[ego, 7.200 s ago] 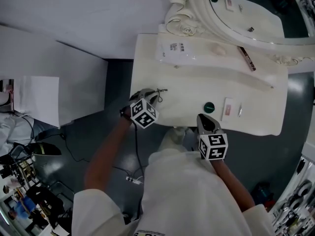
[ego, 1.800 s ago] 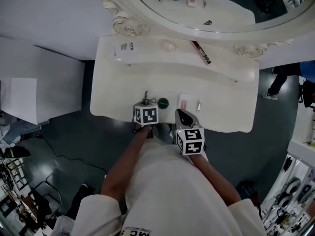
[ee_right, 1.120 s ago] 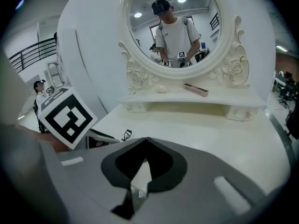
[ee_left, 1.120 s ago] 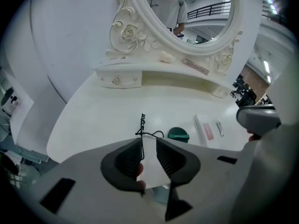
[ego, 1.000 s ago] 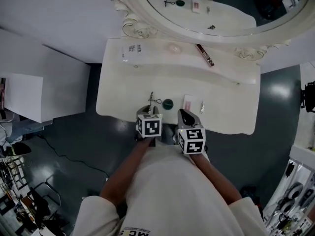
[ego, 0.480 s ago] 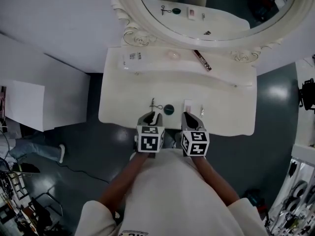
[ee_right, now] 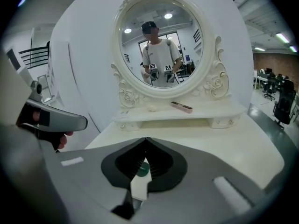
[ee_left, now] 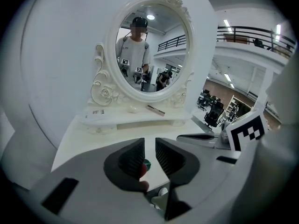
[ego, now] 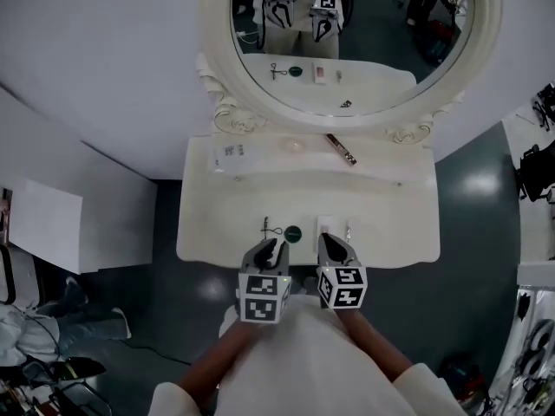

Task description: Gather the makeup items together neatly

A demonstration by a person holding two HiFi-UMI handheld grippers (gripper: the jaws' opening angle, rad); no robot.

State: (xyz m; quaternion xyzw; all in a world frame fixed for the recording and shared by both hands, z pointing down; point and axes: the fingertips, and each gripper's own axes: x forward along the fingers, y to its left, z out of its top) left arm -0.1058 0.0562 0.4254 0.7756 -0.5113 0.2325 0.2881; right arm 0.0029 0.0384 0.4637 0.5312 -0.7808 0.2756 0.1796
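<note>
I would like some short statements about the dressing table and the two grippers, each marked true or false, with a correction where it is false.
1. The right gripper has its jaws together and holds nothing. True.
2. The green round pot lies on the raised shelf below the mirror. False: it lies on the front tabletop, beside the eyelash curler.
3. The left gripper grips the eyelash curler. False: its jaws stand slightly apart and empty, and the curler lies on the tabletop.
4. A slim dark tube lies on the raised shelf. True.
</note>
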